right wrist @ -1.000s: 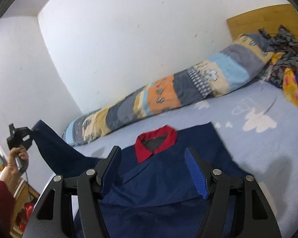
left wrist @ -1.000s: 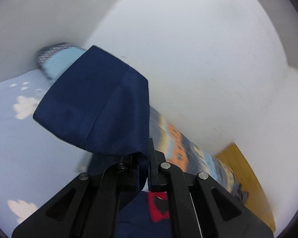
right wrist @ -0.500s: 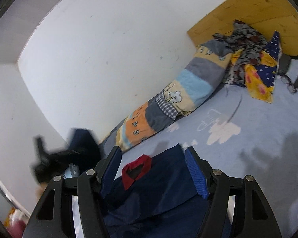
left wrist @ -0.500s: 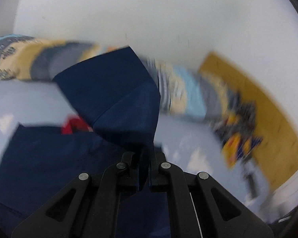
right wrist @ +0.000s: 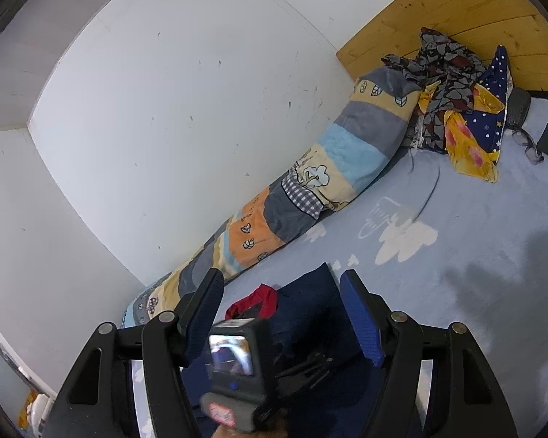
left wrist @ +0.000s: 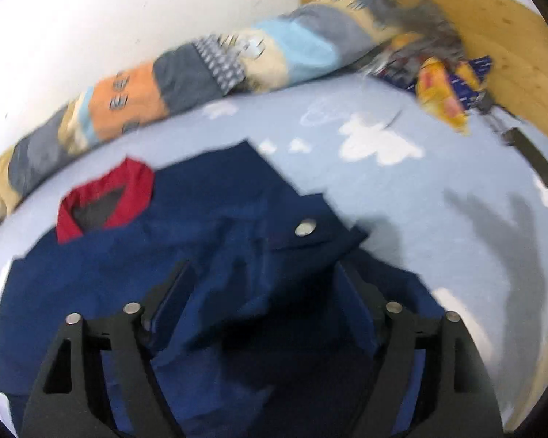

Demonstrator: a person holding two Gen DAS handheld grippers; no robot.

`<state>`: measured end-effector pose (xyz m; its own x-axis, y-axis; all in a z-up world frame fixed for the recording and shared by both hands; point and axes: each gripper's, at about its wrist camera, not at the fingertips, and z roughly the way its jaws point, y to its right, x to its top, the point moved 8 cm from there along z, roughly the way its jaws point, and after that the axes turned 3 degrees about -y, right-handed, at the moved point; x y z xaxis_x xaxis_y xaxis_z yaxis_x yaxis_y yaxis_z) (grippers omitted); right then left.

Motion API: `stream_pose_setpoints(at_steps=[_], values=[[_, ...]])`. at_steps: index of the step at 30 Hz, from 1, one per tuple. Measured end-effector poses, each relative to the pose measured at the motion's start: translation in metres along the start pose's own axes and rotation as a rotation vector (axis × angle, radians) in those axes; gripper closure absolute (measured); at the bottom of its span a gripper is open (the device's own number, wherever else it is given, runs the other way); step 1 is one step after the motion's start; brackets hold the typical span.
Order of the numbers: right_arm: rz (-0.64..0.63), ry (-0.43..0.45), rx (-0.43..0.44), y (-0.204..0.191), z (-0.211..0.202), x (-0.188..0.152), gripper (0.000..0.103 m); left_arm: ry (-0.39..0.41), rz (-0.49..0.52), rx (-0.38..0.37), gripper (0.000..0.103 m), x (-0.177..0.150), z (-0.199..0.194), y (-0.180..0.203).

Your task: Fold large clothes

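Now, navy jacket [left wrist: 186, 255] with red collar [left wrist: 106, 200] spread on the bed [left wrist: 420, 189] near the patchwork quilt [left wrist: 186, 76], left gripper [left wrist: 270, 292] jaws just opened, sleeve loose between them, right gripper [right wrist: 281, 314] jaws open, empty.

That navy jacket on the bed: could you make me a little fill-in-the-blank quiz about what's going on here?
1. The navy jacket has a collar coloured ____.
2. The jacket lies on a bedsheet printed with white ____.
3. The left gripper has just been opening, and its jaws now stand ____ around a loose sleeve cuff.
4. The patchwork quilt lies rolled along the ____.

Missing words: red; clouds; open; wall
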<state>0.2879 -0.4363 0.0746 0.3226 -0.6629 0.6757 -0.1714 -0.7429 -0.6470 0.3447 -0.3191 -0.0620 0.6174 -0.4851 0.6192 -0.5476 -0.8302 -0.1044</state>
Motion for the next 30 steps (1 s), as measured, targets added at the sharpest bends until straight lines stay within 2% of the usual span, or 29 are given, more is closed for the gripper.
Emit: stream_pose_setpoints(at_steps=[3,6,9,13,14,15,16,17,18,20,22,25,30], values=[[0.002,-0.016,-0.002,-0.001,0.004,-0.004,0.034,0.005,-0.037,0.007,0.021,-0.003,-0.017,-0.027],[0.006,-0.035,-0.024,0.003,0.008,-0.007,0.034,-0.008,-0.075,0.097,0.021,-0.023,-0.012,-0.078],[0.012,-0.074,-0.039,0.005,0.015,-0.013,0.034,-0.065,-0.198,0.213,0.021,-0.065,-0.014,-0.162],[0.003,-0.1,-0.041,0.004,0.02,-0.018,0.034,-0.094,-0.385,0.353,0.022,-0.124,-0.022,-0.256],[-0.002,-0.103,-0.04,0.002,0.021,-0.02,0.034,-0.119,-0.434,0.378,0.021,-0.143,-0.02,-0.276],[-0.008,-0.109,-0.039,0.0,0.023,-0.021,0.034,-0.166,-0.479,0.358,0.021,-0.164,-0.01,-0.288],[-0.013,-0.118,-0.04,-0.002,0.026,-0.024,0.034,-0.211,-0.507,0.332,0.019,-0.179,0.001,-0.293],[-0.022,-0.13,-0.045,-0.004,0.029,-0.027,0.034,-0.201,-0.52,0.307,0.019,-0.186,0.001,-0.294],[-0.029,-0.14,-0.048,-0.006,0.032,-0.03,0.034,-0.19,-0.502,0.316,0.02,-0.185,-0.002,-0.293],[-0.045,-0.16,-0.054,-0.011,0.037,-0.035,0.034,-0.183,-0.474,0.34,0.02,-0.175,-0.01,-0.287],[-0.083,-0.189,-0.084,-0.014,0.044,-0.043,0.034,-0.116,-0.481,0.29,0.02,-0.157,-0.022,-0.276],[-0.156,-0.251,-0.151,-0.017,0.062,-0.059,0.034,-0.08,-0.471,0.285,0.02,-0.139,-0.034,-0.264],[-0.291,-0.402,-0.25,-0.018,0.123,-0.093,0.034,-0.152,-0.447,0.307,0.02,-0.152,-0.015,-0.243]])
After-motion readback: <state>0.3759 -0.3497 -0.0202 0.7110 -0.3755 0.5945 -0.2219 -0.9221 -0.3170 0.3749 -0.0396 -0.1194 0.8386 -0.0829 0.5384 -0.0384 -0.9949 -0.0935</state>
